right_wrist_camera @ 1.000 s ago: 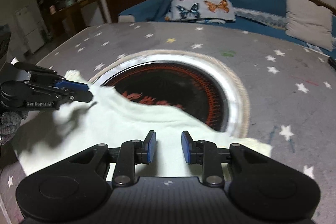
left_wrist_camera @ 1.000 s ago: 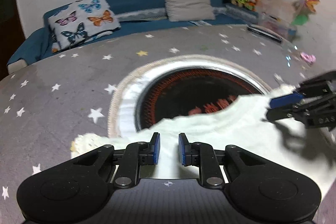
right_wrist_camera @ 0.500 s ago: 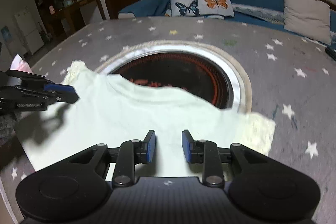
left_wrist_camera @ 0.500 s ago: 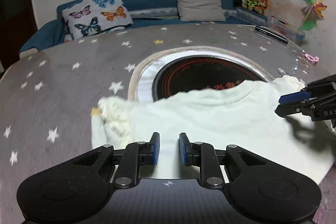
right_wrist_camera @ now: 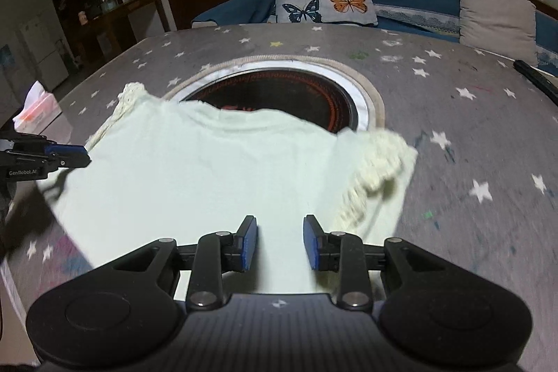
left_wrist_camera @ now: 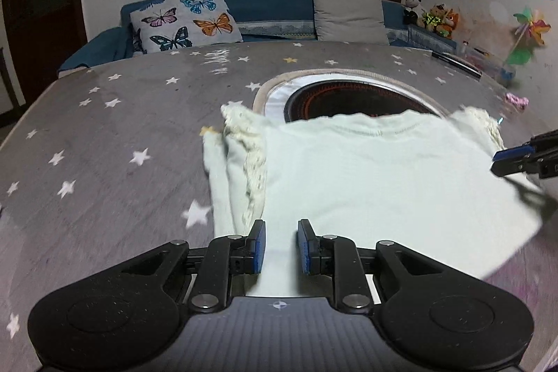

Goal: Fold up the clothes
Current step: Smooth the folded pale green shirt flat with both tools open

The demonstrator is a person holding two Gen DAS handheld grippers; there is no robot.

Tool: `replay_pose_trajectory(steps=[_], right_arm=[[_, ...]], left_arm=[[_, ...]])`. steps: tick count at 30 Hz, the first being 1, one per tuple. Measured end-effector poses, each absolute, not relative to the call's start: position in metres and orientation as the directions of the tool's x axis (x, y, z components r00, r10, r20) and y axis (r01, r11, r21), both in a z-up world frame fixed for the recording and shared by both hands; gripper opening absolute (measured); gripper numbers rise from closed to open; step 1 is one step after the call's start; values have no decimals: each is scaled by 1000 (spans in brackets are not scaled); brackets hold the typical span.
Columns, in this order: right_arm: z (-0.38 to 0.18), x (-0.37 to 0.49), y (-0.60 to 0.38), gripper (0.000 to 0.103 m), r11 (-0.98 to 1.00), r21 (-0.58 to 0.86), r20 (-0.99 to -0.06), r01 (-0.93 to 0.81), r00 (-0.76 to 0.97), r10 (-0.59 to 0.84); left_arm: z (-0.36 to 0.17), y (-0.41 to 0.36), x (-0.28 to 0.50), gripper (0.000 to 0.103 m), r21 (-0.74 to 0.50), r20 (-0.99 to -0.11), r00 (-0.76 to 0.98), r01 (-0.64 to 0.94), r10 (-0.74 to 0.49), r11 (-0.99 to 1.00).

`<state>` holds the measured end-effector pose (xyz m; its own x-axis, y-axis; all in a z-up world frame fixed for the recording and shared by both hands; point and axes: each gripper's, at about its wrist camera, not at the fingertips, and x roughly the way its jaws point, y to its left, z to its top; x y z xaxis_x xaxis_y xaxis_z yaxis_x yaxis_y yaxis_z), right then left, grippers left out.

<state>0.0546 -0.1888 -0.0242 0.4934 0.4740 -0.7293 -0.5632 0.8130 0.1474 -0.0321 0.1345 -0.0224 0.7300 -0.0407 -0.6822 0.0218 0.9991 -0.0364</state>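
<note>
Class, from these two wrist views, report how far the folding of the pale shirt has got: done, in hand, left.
Done: the shirt lies spread flat on the starred table. One lace sleeve is bunched rather than folded.
In hand: the left gripper and right gripper sit over the near edge, jaws apart, with no pinch evident.
Left: every fold, sleeves first, then the body.

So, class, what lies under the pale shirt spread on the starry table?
The shirt lies on the grey starred tablecloth, its collar edge overlapping the round black burner. The burner's near part is covered and cannot be seen.
</note>
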Motion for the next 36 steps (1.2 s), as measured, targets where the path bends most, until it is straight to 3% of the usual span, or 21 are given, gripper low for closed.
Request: replay_pose_trajectory(steps=[8,16,23,29,36], right_arm=[[-3,17,-207,29,804,157,-676,-574,531,511],[-24,-6,-220,29,814,118,-732,-569,505,458],[-10,-20,-225,29,798,132,-694,-588,520,499],[-22,-13,-221,29,796,131,-737,-591,479,477],[-1,12,-216,29,805,111,-688,-583,539,486]], left_arm=[[-15,136,-57,23,-37,-666,746,-12,-16,999],[-23,142,-67,23,-51,-680,733,-42,-4,998],[-15,141,-72,24,-64,-670,743,-49,-7,997],[-18,144,-74,24,-65,-686,727,-59,-2,996],[-6,140,-62,26,-66,-666,746,-54,-4,996]])
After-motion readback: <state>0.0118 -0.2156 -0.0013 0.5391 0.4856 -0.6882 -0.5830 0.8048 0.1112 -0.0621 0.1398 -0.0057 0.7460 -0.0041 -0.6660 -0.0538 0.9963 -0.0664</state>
